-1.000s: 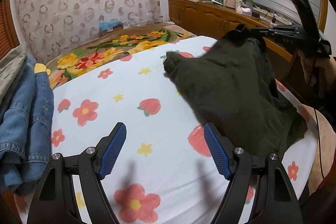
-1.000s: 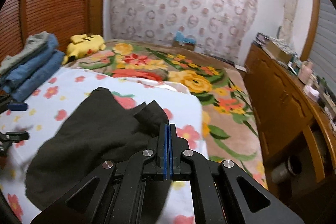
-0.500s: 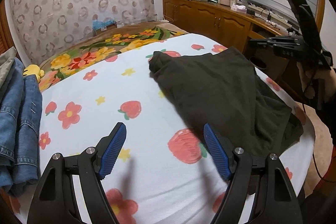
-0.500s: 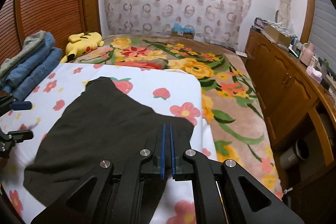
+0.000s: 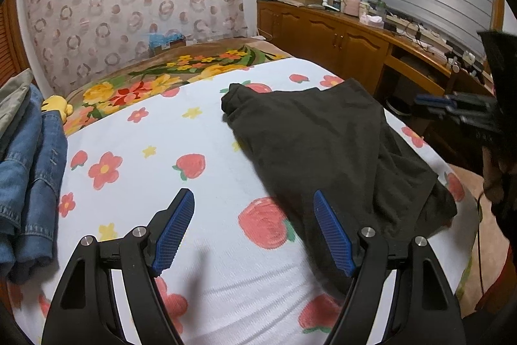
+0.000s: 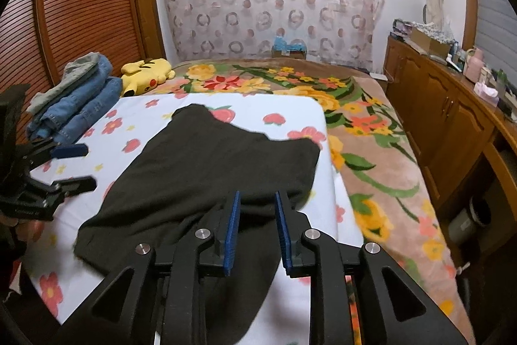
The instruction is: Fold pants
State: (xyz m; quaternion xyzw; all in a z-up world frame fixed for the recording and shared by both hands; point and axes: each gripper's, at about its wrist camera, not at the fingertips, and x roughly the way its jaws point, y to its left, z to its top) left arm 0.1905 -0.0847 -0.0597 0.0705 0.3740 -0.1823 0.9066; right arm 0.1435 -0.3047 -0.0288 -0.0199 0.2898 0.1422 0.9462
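Two views catalogued. Left wrist view: left gripper (image 5: 253, 230), jaws spread wide and empty, hovers over the strawberry-print sheet (image 5: 206, 134); dark pants (image 5: 323, 141) lie spread on the sheet's right portion; folded denim stack (image 5: 29, 170) at left edge. Right wrist view: right gripper (image 6: 257, 231), jaws parted narrowly, holding nothing, above the pants (image 6: 206, 170) near edge; yellow plush toy (image 6: 147, 76) beyond the sheet on the floral blanket (image 6: 371, 131).

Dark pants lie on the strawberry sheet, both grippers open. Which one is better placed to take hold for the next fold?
Probably the right hand-held gripper: its open fingers sit directly over the near edge of the dark pants. The left hand-held gripper is open over bare strawberry sheet, with the pants off to its right.
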